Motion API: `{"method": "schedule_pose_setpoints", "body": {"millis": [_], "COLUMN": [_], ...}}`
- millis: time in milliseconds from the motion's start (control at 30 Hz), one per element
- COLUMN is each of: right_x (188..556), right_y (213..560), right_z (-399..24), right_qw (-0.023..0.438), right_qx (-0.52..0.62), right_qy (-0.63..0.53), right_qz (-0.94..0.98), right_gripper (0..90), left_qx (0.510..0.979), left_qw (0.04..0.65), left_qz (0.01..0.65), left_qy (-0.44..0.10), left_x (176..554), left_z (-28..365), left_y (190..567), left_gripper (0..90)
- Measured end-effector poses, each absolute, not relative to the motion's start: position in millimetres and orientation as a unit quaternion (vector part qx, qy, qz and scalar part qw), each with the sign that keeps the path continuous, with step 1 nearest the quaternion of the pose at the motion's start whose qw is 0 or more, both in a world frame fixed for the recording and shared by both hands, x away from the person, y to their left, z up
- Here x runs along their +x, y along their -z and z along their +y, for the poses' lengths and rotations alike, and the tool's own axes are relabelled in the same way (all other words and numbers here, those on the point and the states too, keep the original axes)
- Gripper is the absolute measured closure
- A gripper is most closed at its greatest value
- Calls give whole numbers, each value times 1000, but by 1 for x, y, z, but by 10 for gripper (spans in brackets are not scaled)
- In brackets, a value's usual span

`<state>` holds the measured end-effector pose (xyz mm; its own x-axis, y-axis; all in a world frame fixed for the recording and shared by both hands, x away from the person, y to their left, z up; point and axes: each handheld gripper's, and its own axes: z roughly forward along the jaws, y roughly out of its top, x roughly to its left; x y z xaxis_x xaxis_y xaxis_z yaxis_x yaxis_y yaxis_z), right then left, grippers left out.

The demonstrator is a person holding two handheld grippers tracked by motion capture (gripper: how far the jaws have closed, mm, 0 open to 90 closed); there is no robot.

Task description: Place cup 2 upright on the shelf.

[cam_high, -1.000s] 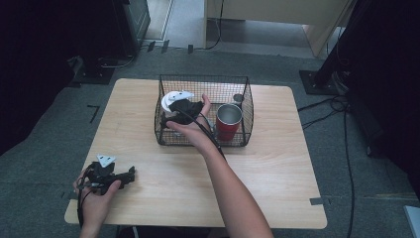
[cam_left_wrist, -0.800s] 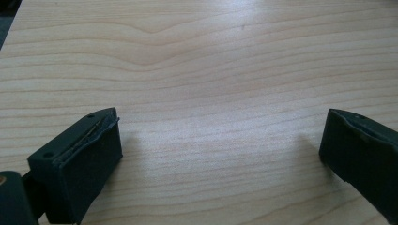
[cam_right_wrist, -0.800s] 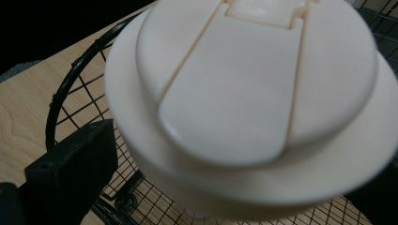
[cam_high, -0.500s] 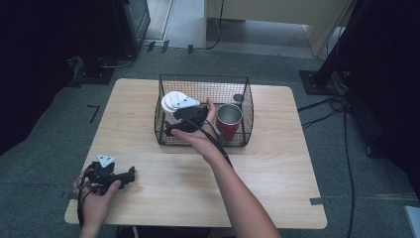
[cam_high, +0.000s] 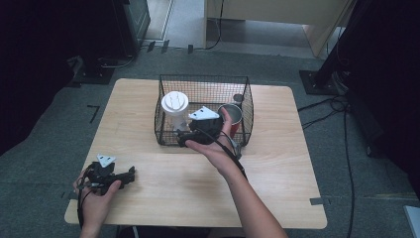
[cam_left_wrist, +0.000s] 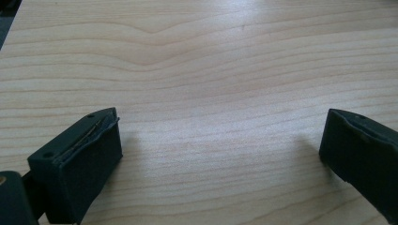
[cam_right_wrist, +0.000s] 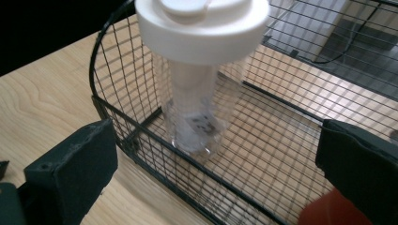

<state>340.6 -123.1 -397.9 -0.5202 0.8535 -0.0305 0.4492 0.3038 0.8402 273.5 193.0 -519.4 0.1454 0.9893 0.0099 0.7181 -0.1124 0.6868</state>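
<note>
A black wire basket (cam_high: 205, 78) stands at the middle of the wooden table (cam_high: 282, 168). Inside it, a clear bottle with a white lid (cam_high: 174, 105) stands upright at the left and a red cup (cam_high: 233, 119) at the right. My right gripper (cam_high: 182, 139) hovers over the basket's near wall, open, with nothing in it. In the right gripper view its jaws (cam_right_wrist: 216, 140) stand wide apart, with the bottle (cam_right_wrist: 195, 93) ahead behind the basket wire (cam_right_wrist: 141, 154) and the red cup (cam_right_wrist: 328, 213) at the lower right. My left gripper (cam_high: 129, 174) rests open near the table's front left corner, over bare wood (cam_left_wrist: 220, 136).
A small dark object (cam_high: 238, 98) sits in the basket's back right corner behind the cup. Grey carpet, cables (cam_high: 341, 114) and dark stands surround the table. Bare wood lies left, right and in front of the basket.
My right gripper has drawn back from the bottle, toward the person and to the right, to the basket's near wall. The bottle stays upright. The left gripper has not moved.
</note>
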Motion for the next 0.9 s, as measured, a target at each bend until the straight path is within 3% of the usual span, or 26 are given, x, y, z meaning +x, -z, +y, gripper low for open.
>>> {"method": "schedule_pose_setpoints", "body": {"millis": [900], "right_x": [294], "right_y": [411], "right_z": [-218], "right_qw": [279], "right_qx": [479], "right_qy": [-425], "right_qz": [715], "right_gripper": [0], "left_qx": [705], "left_qw": [277], "left_qz": [605], "left_qy": [-245], "left_x": [274], "left_z": [193], "left_y": [519], "left_gripper": [0]}}
